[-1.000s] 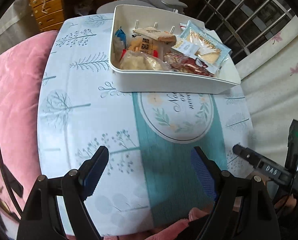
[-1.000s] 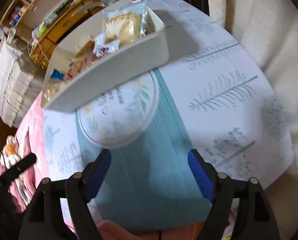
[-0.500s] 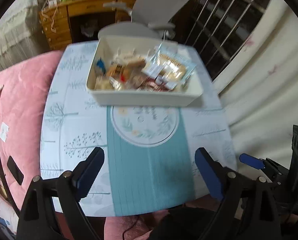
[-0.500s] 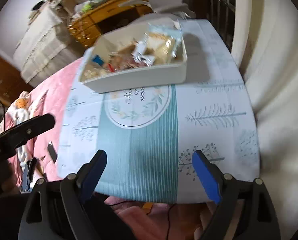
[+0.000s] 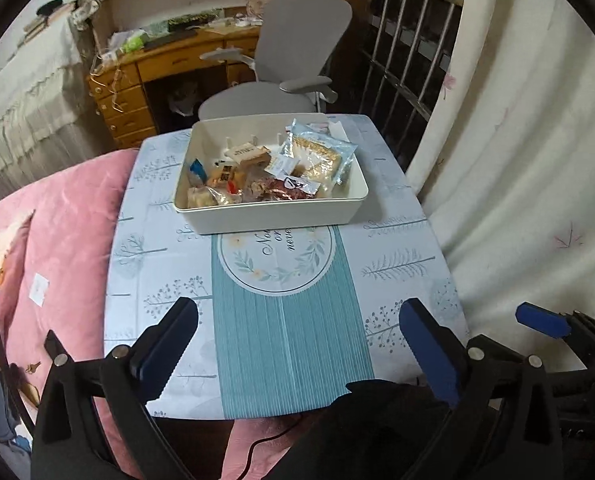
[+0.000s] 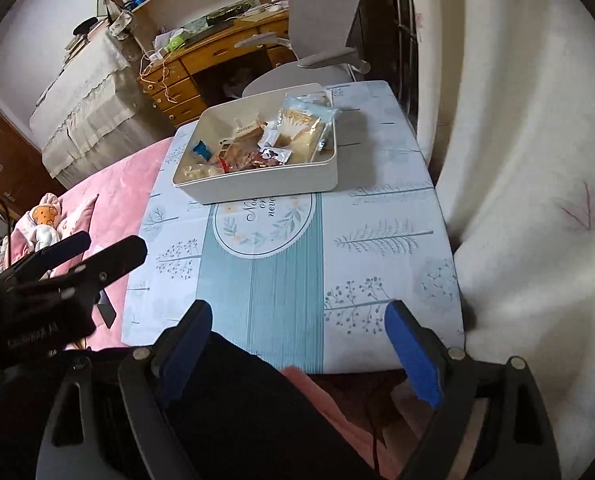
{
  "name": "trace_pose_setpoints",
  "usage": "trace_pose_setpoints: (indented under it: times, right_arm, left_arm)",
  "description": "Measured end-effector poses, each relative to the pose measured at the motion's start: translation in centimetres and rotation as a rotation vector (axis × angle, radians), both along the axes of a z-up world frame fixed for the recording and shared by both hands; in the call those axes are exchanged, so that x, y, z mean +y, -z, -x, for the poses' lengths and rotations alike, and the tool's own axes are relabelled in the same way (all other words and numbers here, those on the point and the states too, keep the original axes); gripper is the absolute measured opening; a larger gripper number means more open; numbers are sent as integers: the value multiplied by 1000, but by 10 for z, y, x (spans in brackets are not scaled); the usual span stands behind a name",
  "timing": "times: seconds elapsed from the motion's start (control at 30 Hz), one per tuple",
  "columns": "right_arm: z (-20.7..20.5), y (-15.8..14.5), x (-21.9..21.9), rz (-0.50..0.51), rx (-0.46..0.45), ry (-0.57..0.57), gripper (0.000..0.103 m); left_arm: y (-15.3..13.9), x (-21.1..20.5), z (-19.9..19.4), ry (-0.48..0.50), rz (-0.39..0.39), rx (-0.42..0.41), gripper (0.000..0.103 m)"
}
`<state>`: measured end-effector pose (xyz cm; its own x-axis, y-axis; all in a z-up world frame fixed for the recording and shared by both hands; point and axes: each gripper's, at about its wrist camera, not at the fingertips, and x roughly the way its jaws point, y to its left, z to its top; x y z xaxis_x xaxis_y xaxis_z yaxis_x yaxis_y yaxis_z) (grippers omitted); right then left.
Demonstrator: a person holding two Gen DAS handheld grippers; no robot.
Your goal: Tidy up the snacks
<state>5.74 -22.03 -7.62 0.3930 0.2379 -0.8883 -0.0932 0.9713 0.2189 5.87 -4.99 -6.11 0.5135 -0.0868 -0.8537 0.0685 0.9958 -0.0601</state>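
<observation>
A white rectangular bin (image 5: 273, 214) (image 6: 265, 188) stands on the far half of a small table with a blue and white tree-print cloth (image 5: 285, 340) (image 6: 281, 288). Several wrapped snacks fill it, among them a large pale-blue cracker pack (image 5: 317, 156) (image 6: 303, 128) and a red-brown pack (image 5: 293, 192). My left gripper (image 5: 297, 344) is open and empty, held above the table's near edge. My right gripper (image 6: 297, 344) is open and empty, back over the near edge. Each gripper shows at the side of the other's view (image 5: 545, 320) (image 6: 77, 256).
A grey office chair (image 5: 293, 68) and a wooden desk (image 5: 157, 64) stand behind the table. A pink bed cover (image 5: 57, 240) lies along the left. A white curtain (image 5: 517, 160) hangs at the right. A barred window (image 5: 409, 40) is at the back right.
Both grippers have pulled back and up from the bin. The whole table and room now show. Both stay open and empty.
</observation>
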Motion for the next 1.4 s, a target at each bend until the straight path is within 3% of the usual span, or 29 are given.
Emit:
trace_pose_setpoints:
  times: [0.33,0.53,1.4]
  right_arm:
    - [6,-11,11,46,-95,-49,89]
    - [-2,-11,20,52,-97,-72,94]
    - [-16,4,19,70,-38,-65,95]
  left_arm:
    - [4,16,9,-138,-39,-15,102]
    - [1,27,8,-184,-56,-33,102]
    - [13,22,-2,-181,-51,4,102]
